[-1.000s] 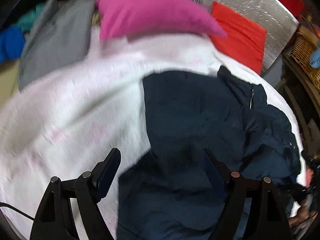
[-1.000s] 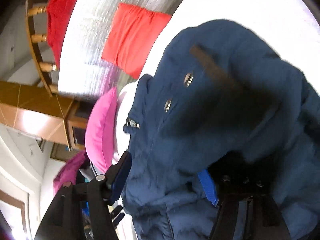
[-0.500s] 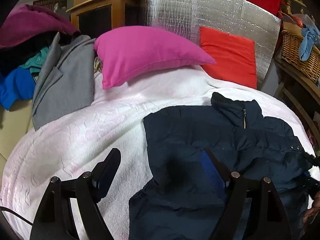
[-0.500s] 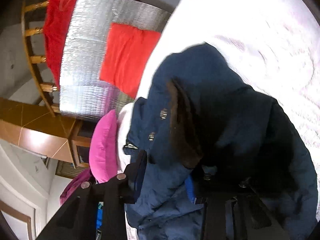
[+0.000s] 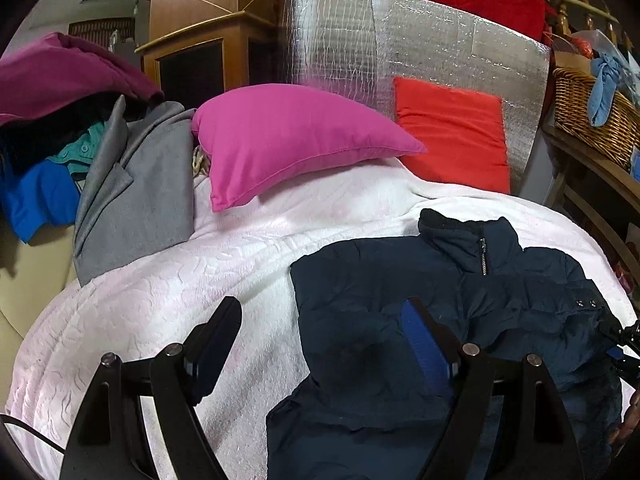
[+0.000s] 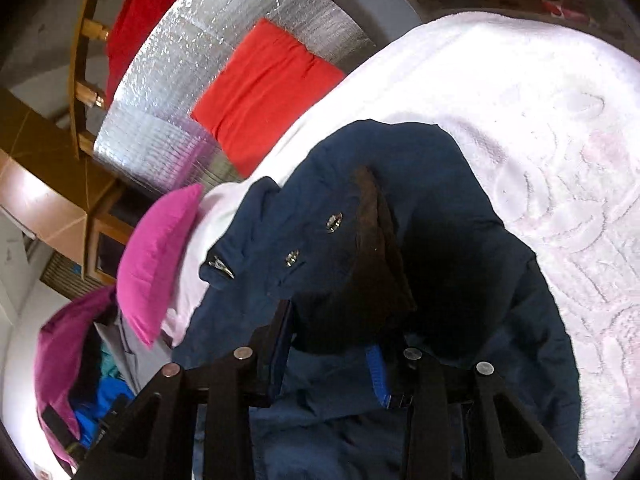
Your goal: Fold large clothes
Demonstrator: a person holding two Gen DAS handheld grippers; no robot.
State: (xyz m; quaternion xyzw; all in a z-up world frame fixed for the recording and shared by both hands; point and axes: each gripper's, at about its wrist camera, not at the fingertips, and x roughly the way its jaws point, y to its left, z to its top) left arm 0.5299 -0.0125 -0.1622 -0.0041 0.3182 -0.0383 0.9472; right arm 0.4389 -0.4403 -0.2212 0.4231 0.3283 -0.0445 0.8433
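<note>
A navy puffer jacket [image 5: 400, 280] lies spread on the white blanket [image 5: 200, 280], collar and zip toward the back. My left gripper [image 5: 320, 312] hovers open over the jacket's left edge, with nothing between its fingers. In the right wrist view, my right gripper [image 6: 332, 332] is shut on a bunched fold of the jacket [image 6: 400, 160] and holds it raised off the blanket. The fold has two metal snaps and a dark brown lining edge. The right gripper's tip also shows at the far right edge of the left wrist view.
A pink pillow [image 5: 288, 136] and a red cushion [image 5: 452, 132] lean at the back against a silver foil panel [image 5: 400, 40]. A grey coat [image 5: 136, 192] and piled clothes [image 5: 40, 120] sit on the left. A wicker basket [image 5: 588, 112] stands on a shelf at right.
My right gripper has closed on the jacket fold, rolled, and lifted it. My left gripper stayed open while rising and tilting up, so more of the back of the bed shows.
</note>
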